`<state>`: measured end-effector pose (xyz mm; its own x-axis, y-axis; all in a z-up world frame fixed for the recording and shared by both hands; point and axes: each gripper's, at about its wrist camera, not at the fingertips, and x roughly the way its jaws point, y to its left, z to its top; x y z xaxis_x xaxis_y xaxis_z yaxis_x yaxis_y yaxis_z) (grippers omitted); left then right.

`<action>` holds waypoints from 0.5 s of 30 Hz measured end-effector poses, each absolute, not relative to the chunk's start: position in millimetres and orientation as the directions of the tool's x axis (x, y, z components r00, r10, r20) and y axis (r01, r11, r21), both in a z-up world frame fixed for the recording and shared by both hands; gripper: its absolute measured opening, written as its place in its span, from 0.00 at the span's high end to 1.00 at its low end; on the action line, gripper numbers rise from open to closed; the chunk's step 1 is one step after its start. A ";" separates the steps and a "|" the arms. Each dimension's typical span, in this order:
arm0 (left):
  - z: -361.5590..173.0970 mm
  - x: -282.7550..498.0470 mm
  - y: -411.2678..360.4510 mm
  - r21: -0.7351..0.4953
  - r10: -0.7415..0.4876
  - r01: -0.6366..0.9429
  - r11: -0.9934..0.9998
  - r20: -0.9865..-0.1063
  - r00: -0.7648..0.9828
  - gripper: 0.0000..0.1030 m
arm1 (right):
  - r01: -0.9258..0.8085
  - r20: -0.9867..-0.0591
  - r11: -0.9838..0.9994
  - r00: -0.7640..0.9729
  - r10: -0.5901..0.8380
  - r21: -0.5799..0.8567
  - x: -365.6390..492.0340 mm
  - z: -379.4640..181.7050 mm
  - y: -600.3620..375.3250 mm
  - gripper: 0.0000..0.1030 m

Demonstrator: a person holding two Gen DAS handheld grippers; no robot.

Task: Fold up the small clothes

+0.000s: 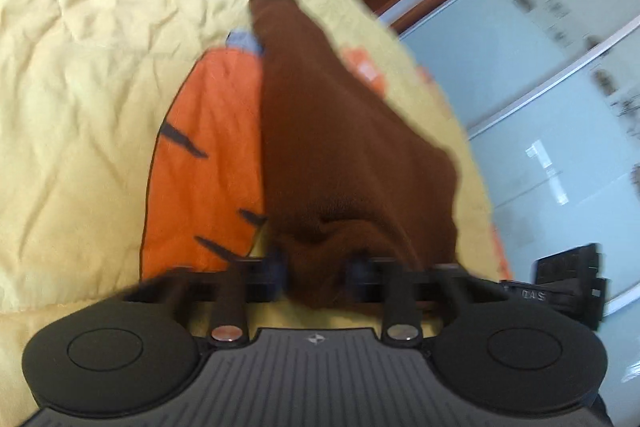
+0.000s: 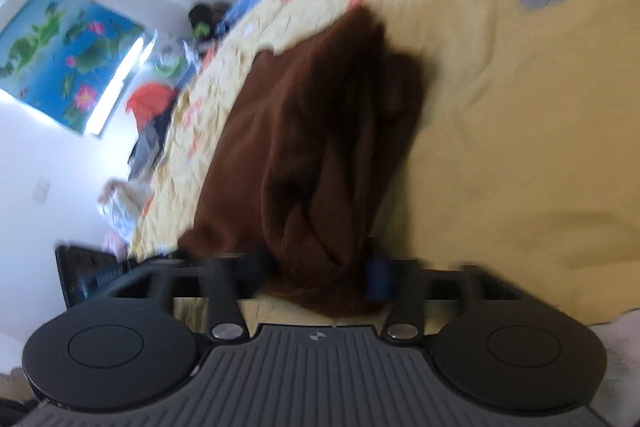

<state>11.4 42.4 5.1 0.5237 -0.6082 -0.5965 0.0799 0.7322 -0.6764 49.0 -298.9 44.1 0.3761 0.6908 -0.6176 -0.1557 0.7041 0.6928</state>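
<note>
A brown knitted garment point(image 1: 336, 147) hangs stretched out over a yellow bedspread point(image 1: 80, 67). My left gripper point(image 1: 318, 267) is shut on a bunched edge of it, cloth filling the gap between the fingers. In the right wrist view the same brown garment point(image 2: 312, 147) drapes in folds away from the camera. My right gripper point(image 2: 320, 275) is shut on another bunched edge of it. Both views are blurred by motion.
The bedspread point(image 2: 520, 107) has orange and grey printed patches point(image 1: 208, 155). Sliding glass wardrobe doors point(image 1: 540, 87) stand beside the bed. A pile of other clothes point(image 2: 152, 115) lies at the bed's far edge under a blue wall picture point(image 2: 68, 59).
</note>
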 end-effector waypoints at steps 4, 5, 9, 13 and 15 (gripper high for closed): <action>18.4 -10.6 51.2 -0.651 -0.619 0.156 0.743 -0.581 0.529 0.85 | -0.221 -0.614 0.717 0.389 0.687 0.661 32.5 62.8 -304.0 0.77; 18.3 -17.3 53.7 -0.634 -0.617 0.174 0.753 -0.591 0.520 0.85 | -0.220 -0.611 0.714 0.390 0.689 0.665 27.5 65.4 -309.0 0.77; 21.4 -39.0 67.9 -0.575 -0.602 0.228 0.785 -0.623 0.500 0.84 | -0.184 -0.592 0.705 0.422 0.686 0.685 9.0 65.8 -328.5 0.65; 56.6 -56.7 68.0 -0.466 -0.532 0.285 0.838 -0.579 0.617 0.84 | -0.177 -0.545 0.714 0.532 0.648 0.677 -3.2 101.8 -344.1 0.45; 74.8 -56.7 45.3 -0.330 -0.467 0.334 0.883 -0.546 0.695 0.73 | -0.190 -0.505 0.713 0.585 0.635 0.675 1.1 124.0 -342.2 0.45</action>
